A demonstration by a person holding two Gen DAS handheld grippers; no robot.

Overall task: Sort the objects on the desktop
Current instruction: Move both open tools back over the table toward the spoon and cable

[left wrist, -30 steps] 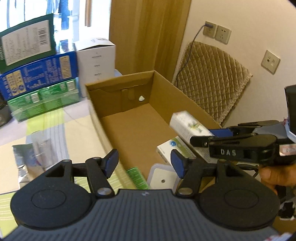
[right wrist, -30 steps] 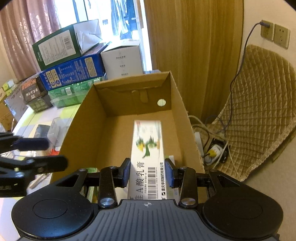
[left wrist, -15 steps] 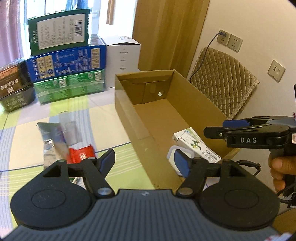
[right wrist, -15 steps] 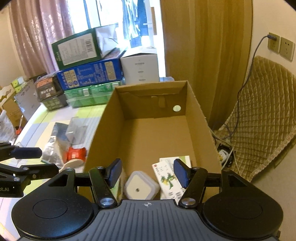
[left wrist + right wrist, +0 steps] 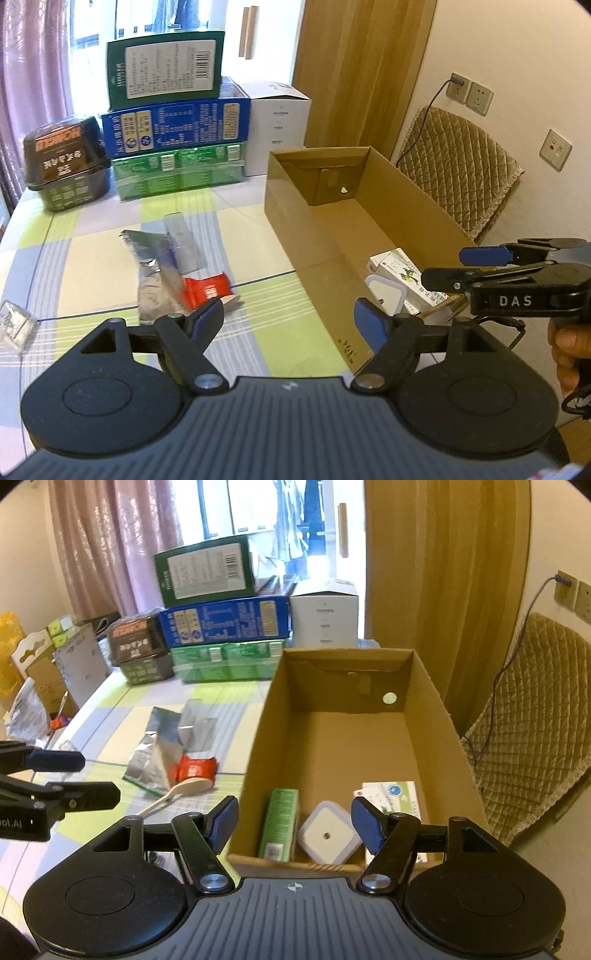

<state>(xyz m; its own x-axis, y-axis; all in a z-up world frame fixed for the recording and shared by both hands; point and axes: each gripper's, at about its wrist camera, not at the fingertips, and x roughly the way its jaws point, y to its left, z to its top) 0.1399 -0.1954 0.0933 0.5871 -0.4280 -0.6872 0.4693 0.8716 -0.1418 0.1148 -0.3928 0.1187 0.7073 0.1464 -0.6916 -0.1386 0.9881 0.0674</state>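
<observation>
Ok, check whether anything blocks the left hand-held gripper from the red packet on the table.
Nothing visible does. The left hand-held gripper is open, and the red packet lies just ahead, resting against the silver foil bag, with a pale spoon beside it.

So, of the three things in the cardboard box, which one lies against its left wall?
The narrow green carton. It lies lengthwise along the cardboard box's left wall; the white square container sits in the middle, and the white medicine box is on the right.

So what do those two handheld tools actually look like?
Each gripper, left and right, has a ribbed grey body, two round black discs and black fingers tipped with blue pads. The right gripper's side reads "DAS" in white; a black cable hangs beside the bare hand.
</observation>
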